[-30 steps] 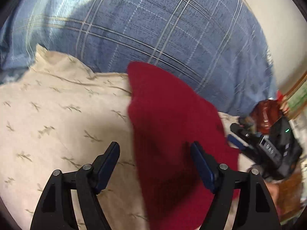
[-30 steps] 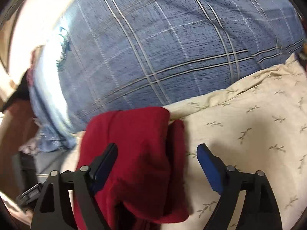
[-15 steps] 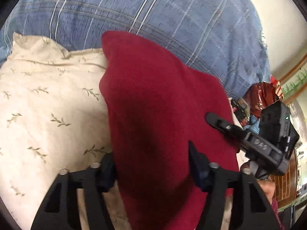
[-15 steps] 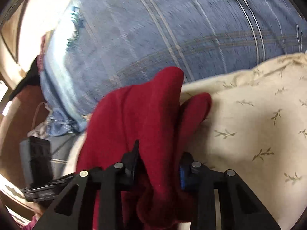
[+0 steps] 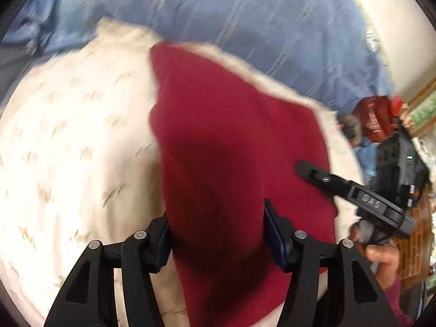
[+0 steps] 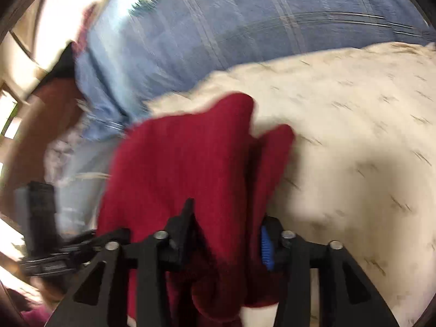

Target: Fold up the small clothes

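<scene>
A dark red garment (image 5: 234, 141) lies over a cream leaf-print pillow (image 5: 73, 141). My left gripper (image 5: 216, 234) is shut on the garment's near edge, with the cloth bunched between its blue pads. My right gripper (image 6: 226, 234) is shut on the garment (image 6: 185, 158) too, at its other side, where the cloth is folded in thick layers. The right gripper also shows in the left wrist view (image 5: 354, 190), at the garment's right edge. Both views are blurred by motion.
A blue plaid blanket (image 5: 272, 21) lies behind the pillow (image 6: 354, 125) and also shows in the right wrist view (image 6: 245, 27). Red and mixed items (image 5: 376, 117) sit at the far right by a wall. A wooden frame (image 6: 24, 125) is at the left.
Both grippers were open a second ago and have closed on the red garment. The garment has been lifted and shifted over the pillow, and both views have swung.
</scene>
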A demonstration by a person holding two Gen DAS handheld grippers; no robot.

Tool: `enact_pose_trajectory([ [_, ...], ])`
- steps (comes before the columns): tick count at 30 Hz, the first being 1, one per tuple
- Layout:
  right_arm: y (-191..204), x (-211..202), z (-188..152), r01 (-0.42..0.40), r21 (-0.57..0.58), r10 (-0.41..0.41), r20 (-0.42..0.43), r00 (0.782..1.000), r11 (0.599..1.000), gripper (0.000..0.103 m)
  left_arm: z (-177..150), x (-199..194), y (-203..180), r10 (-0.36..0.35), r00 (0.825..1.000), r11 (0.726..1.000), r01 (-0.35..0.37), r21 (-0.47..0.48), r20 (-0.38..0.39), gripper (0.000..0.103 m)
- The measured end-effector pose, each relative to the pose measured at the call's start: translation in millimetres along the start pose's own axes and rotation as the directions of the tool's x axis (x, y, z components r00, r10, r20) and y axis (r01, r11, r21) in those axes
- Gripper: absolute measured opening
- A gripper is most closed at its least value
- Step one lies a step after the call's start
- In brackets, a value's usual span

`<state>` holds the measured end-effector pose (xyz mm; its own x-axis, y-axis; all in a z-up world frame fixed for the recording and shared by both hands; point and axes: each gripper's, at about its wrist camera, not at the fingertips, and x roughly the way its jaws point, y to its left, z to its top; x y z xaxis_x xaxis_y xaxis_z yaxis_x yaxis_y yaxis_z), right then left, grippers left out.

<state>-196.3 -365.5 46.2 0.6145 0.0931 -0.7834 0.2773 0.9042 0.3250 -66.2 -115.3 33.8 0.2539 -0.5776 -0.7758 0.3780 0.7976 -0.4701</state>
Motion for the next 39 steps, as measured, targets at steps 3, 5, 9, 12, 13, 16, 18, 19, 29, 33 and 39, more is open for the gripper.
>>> enact_pose_trajectory([
  [3, 17.0, -25.7, -3.9, 0.04, -0.046, -0.037, 0.071, 0.997, 0.998, 0.055, -2.1, -18.1, 2.7, 0.021, 0.998, 1.0, -0.02, -0.005, 0.058, 0.063],
  [5, 37.5, -48.1, -7.0, 0.068, -0.132, -0.052, 0.122, 0.991, 0.989, 0.053, -3.3, -37.0, -4.6, 0.089, 0.987, 0.995, -0.094, 0.026, 0.137, 0.065],
  [9, 78.1, -59.7, -12.0, 0.058, -0.282, -0.021, 0.132, 0.991, 0.958, 0.044, 3.9, -44.2, -15.5, 0.174, 0.962, 0.98, -0.191, 0.061, 0.209, 0.069],
  [12, 92.3, -40.4, -25.0, 0.069, -0.334, -0.041, 0.091, 0.995, 0.94, 0.037, -0.2, -28.2, -21.9, 0.224, 0.951, 0.968, -0.242, 0.061, 0.212, 0.069],
  [13, 93.0, -29.6, -29.0, 0.105, -0.342, -0.082, 0.082, 0.993, 0.934, 0.032, -2.5, -19.7, -26.0, 0.226, 0.95, 0.968, -0.244, 0.059, 0.216, 0.069],
  [16, 84.5, 4.8, -35.6, 0.209, -0.361, -0.196, 0.074, 0.978, 0.909, 0.026, 7.3, -6.4, -37.2, 0.249, 0.935, 0.96, -0.272, 0.062, 0.251, 0.075],
  [18, 81.6, 10.0, -34.8, 0.222, -0.338, -0.201, 0.096, 0.975, 0.915, 0.024, 6.6, -2.1, -41.3, 0.258, 0.93, 0.956, -0.286, 0.072, 0.261, 0.076],
  [19, 80.4, 6.4, -35.8, 0.226, -0.339, -0.205, 0.099, 0.974, 0.913, 0.024, 4.1, -1.7, -44.6, 0.266, 0.926, 0.952, -0.296, 0.076, 0.268, 0.076],
  [29, 103.2, -44.2, -49.4, 0.244, -0.314, -0.184, 0.209, 0.961, 0.918, 0.061, -28.7, -51.3, -59.2, 0.306, 0.87, 0.926, -0.366, 0.089, 0.387, 0.074],
  [33, 105.3, -57.4, -51.9, 0.27, -0.292, -0.2, 0.25, 0.947, 0.917, 0.07, -50.2, -72.8, -66.8, 0.338, 0.841, 0.913, -0.402, 0.068, 0.423, 0.074],
  [39, 102.2, -74.6, -53.5, 0.285, -0.249, -0.212, 0.282, 0.936, 0.926, 0.077, -74.5, -94.4, -73.8, 0.342, 0.828, 0.909, -0.412, 0.068, 0.445, 0.079],
])
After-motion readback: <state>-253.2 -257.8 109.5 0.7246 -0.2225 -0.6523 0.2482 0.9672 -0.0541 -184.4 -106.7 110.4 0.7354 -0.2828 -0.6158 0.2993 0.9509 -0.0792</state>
